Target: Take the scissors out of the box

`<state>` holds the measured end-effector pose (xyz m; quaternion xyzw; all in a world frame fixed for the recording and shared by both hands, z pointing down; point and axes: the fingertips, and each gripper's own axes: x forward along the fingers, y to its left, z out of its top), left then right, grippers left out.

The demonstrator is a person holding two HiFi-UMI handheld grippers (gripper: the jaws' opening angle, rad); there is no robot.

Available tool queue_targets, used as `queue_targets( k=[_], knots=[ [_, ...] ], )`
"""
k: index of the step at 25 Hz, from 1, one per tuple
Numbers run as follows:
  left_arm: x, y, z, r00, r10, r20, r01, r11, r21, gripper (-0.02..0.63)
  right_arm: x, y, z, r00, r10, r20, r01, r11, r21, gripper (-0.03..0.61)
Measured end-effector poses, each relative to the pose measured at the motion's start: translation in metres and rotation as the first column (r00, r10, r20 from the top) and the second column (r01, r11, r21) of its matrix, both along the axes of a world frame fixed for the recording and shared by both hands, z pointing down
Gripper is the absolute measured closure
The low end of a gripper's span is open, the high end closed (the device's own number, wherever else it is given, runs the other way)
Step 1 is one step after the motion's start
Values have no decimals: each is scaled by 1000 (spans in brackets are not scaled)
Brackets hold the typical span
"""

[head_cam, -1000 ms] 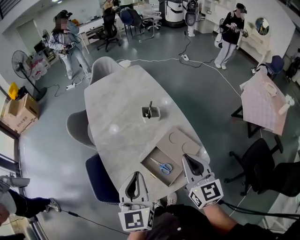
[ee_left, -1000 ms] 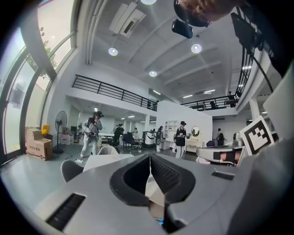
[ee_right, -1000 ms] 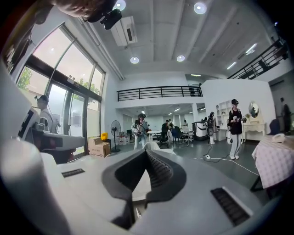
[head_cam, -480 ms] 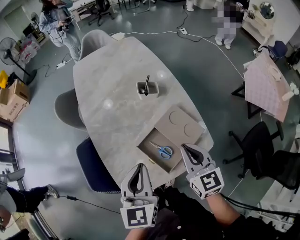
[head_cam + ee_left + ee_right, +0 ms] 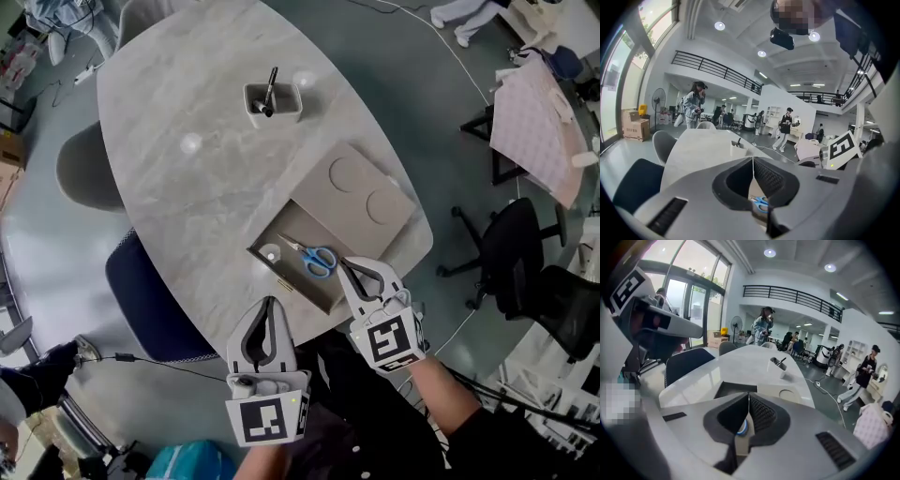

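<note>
The grey marbled table [image 5: 197, 187] fills most of the head view, a long oval with a dark blue chair [image 5: 141, 305] tucked against its near left edge. Near the table's near end sits a shallow tan box [image 5: 292, 277], open on top. Against its far side lies a flat tan panel [image 5: 364, 192] with two round recesses. Further up the table stands a small white holder [image 5: 272, 101] with a black pen [image 5: 270, 89] leaning in it.

The scissors [image 5: 309, 254] lie flat on the floor of the box, toward its right side. They are closed, with bright blue loop handles toward the right and silver blades pointing up-left. A small white round thing [image 5: 269, 251] rests in the box's left corner, apart from the blades; what it is I cannot tell.

The right gripper [image 5: 344, 264] has its tip at the box's right edge, just beside the blue handles. Its jaws are pressed together with nothing between them, and blue shows just below their tips in the right gripper view [image 5: 748, 397]. The left gripper [image 5: 269, 303] hangs over the table's near edge, outside the box, jaws likewise clenched and empty.
</note>
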<state>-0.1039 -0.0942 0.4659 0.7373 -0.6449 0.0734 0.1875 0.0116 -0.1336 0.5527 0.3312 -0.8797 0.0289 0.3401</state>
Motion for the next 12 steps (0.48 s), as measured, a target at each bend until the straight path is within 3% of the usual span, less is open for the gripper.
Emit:
queue_targets(
  k=[7,12],
  knots=[
    [-7,-6,47,1000,-27,-11,26,998,-57,597,-12,8,69,988,-114,-108,102,989,-110,541],
    [-1,-7,76,999,-32,-24,30,996,-84,597,-16,17,112,969,-192,-158,148,956,-254,510]
  ],
)
